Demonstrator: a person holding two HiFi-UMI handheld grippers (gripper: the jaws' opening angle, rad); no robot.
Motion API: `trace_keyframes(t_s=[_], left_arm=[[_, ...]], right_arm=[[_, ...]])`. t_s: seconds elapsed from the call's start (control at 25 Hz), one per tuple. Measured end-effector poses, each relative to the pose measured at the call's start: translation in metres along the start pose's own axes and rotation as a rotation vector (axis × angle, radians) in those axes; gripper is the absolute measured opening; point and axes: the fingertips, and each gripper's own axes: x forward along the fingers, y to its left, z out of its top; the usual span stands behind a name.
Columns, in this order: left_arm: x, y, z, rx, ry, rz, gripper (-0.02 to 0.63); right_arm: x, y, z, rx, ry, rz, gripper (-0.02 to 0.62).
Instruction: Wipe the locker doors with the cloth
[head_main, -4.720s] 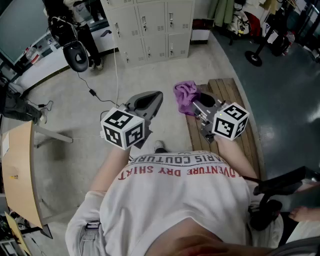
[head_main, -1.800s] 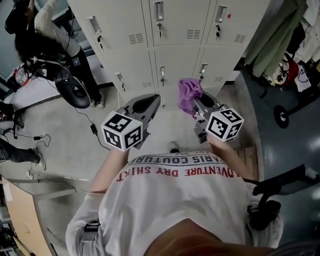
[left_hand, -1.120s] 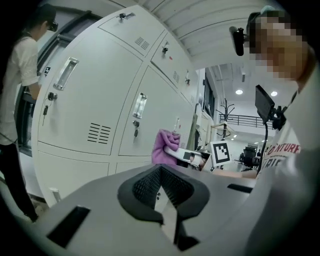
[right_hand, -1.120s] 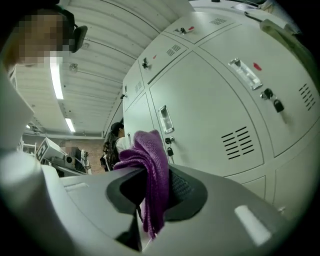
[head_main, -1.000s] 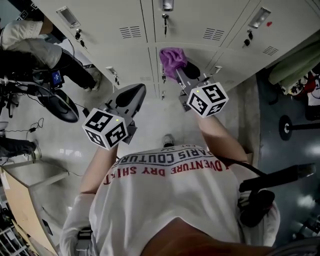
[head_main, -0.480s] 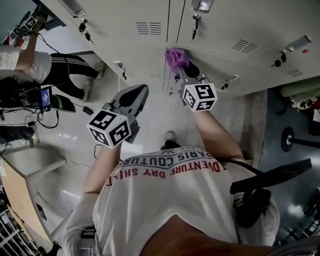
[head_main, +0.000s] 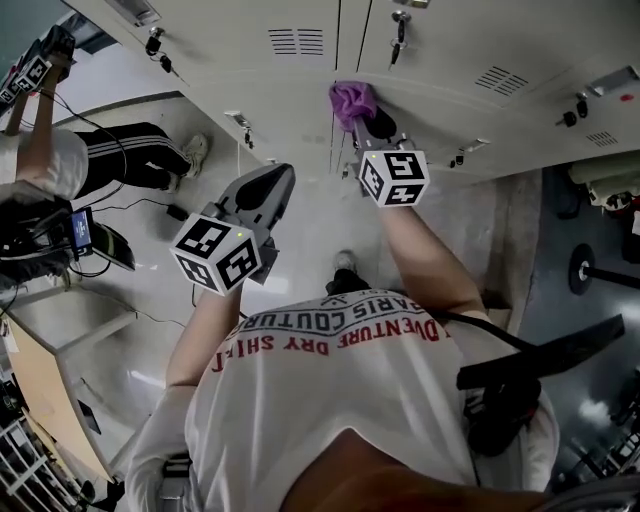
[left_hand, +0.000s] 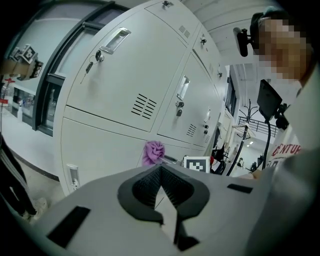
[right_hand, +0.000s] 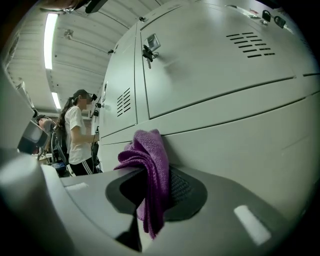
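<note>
Cloth (right_hand: 150, 170) (one), in right gripper (right_hand: 155, 192), against locker door (right_hand: 240, 145)

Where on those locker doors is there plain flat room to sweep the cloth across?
Bare metal lies across the upper door between its latch and vent slots, and over the lower door right of the cloth. It gets crowded only around the latch and the slots.
</note>
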Motion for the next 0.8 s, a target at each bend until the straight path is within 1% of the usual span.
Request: trace_keyframes(t_s=[0.28, 0.52, 0.8], left_arm=[[0.012, -0.012, -0.002, 0.006, 0.01, -0.039, -0.002], [0.023, -0.026, -0.003, 0.019, 0.016, -0.07, -0.002], [0.044, -0.052, -0.011, 0.031, 0.042, -0.129, -0.002]], right_arm=[[-0.011, -0.016, 0.005, -0.024, 0.0, -0.012, 0.051], [-0.038, -0.053, 0.01, -0.028, -0.003, -0.098, 0.051], [-0.079, -0.108, 0.018, -0.027, -0.026, -0.206, 0.051]])
